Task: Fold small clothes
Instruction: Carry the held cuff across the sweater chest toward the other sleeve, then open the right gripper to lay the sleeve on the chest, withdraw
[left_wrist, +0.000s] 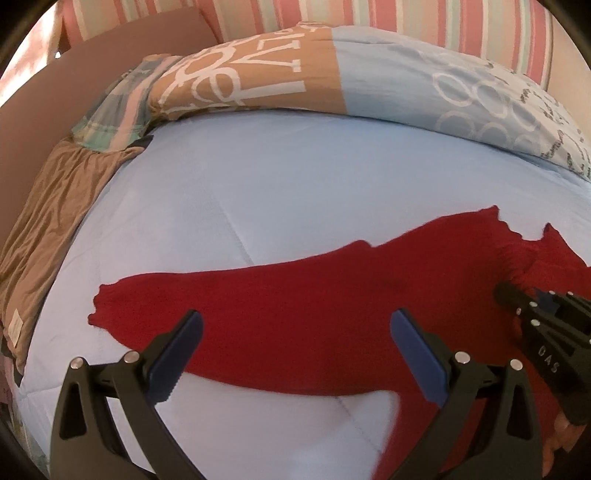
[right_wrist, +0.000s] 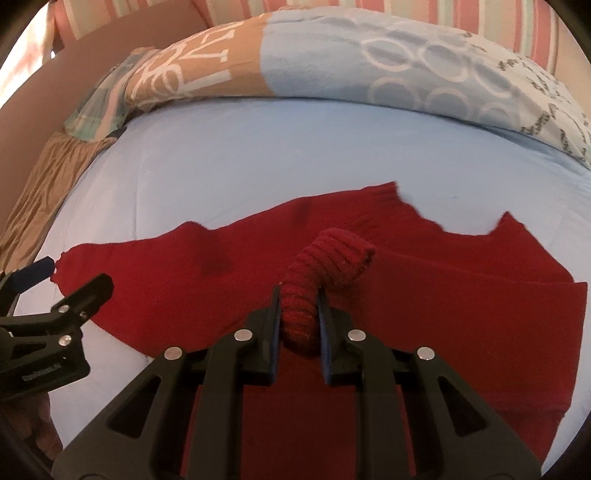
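You've got a light-blue quilted bed (left_wrist: 258, 192) as the surface. Red knit sweater (left_wrist: 295, 306) lies spread at 5 o'clock; rolled tan-and-blue printed duvet (left_wrist: 332, 85) at 12; brown satin cloth (left_wrist: 48, 210) at 9.

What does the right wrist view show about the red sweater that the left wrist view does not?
Only the right wrist view: the right gripper is shut on a ribbed cuff that curls up above the red sweater.

Only the left wrist view: the left gripper is open with its blue pads spread over the sweater's lower edge, nothing between them.

Both views: the sweater spread on the light blue bedspread, the patterned pillow behind it, and the brown fabric at left.
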